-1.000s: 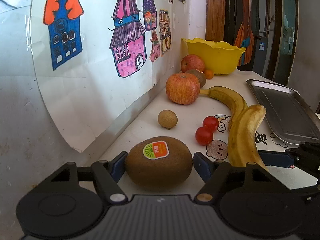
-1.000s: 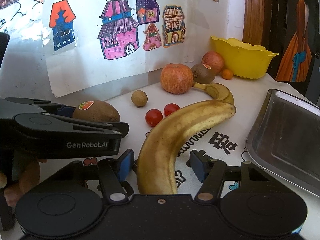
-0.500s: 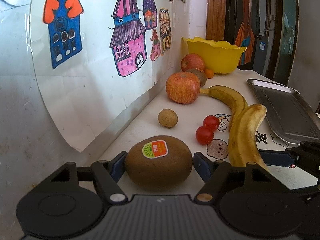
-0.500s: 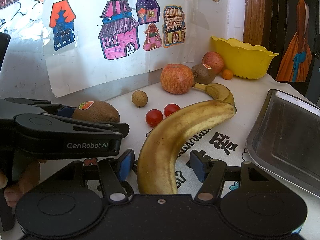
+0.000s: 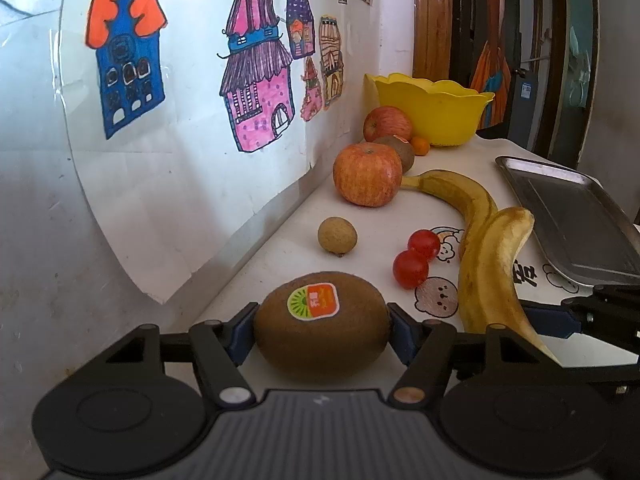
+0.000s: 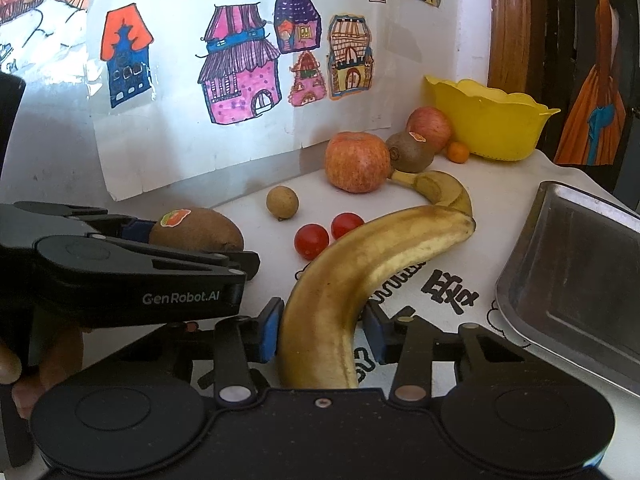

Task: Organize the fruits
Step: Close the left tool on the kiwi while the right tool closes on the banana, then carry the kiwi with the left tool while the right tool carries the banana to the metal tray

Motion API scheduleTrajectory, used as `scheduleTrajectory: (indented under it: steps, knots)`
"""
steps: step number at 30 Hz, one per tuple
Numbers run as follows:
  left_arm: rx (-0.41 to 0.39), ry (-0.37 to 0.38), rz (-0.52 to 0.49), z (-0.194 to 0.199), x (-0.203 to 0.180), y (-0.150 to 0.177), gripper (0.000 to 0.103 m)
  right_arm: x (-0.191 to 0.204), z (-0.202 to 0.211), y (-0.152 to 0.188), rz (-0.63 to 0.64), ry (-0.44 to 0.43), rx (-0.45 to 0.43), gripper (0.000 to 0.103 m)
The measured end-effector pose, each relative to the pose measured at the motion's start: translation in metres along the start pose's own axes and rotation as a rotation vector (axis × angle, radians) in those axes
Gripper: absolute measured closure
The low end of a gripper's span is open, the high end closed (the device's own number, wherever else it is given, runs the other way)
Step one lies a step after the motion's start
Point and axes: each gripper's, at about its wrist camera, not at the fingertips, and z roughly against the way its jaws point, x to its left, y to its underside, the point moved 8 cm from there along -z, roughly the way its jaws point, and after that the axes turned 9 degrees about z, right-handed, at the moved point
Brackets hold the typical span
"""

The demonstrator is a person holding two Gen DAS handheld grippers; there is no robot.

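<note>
On the white surface (image 5: 360,216), beside a wall hung with house drawings (image 5: 256,92), a brown kiwi (image 5: 322,326) with an orange-and-green sticker is clasped between the fingers of the left gripper (image 5: 322,328), whose blue pads have just been closing and are now pressed against both ends of the fruit. Just beside it, a speckled banana (image 6: 352,280) is flanked by the fingers of the right gripper (image 6: 320,330), which have likewise just been closing; the left pad is seen touching the peel, while contact at the other pad cannot be told. Two cherry tomatoes (image 6: 328,234), a small tan round fruit (image 6: 282,201), two apples (image 6: 357,161), a second kiwi (image 6: 410,151) and a second banana (image 6: 440,190) are laid farther back, near a yellow bowl (image 6: 488,120). A metal tray (image 6: 572,280) is set at the right.
</note>
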Motion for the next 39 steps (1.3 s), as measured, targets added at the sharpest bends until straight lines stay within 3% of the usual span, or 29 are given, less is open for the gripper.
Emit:
scheduleTrajectory:
  steps: [18,39]
  knots:
    - [0.008,0.06,-0.006,0.02,-0.023,0.011,0.034,-0.01,0.027,0.016,-0.093,-0.058,-0.018,0.063]
    - [-0.033,0.097,-0.026,0.04,-0.075,-0.002,0.033,-0.048,0.074,0.023,-0.107,0.008,-0.125,0.063]
